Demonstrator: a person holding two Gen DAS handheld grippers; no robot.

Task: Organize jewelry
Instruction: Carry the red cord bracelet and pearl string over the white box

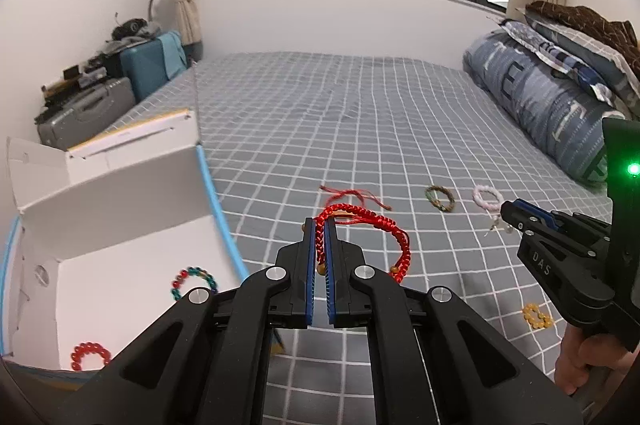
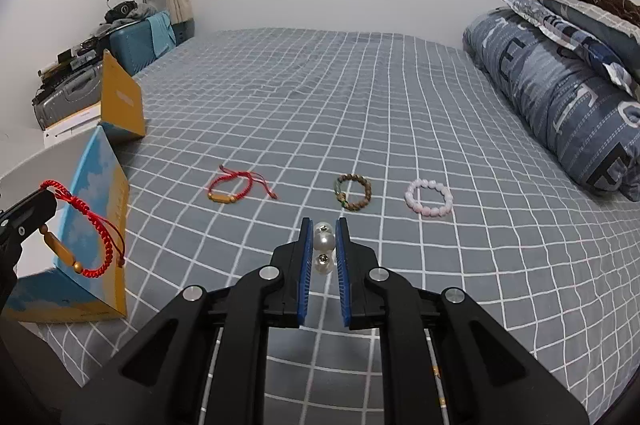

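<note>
Mid-transfer: the left tool (image 1: 319, 225) clenches a red braided cord bracelet (image 1: 362, 233) just beside the open white cardboard box (image 1: 120, 225); next, carry over and release. The right tool (image 2: 323, 225) grips a pearl-bead strand (image 2: 323, 243).

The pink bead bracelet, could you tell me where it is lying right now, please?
The pink bead bracelet lies on the checked bedsheet, right of the brown bead bracelet and just beyond the right gripper.

I count two bracelets in the box (image 1: 120, 209): red (image 1: 90, 355) and multicolour (image 1: 194, 281); four beside it.
</note>
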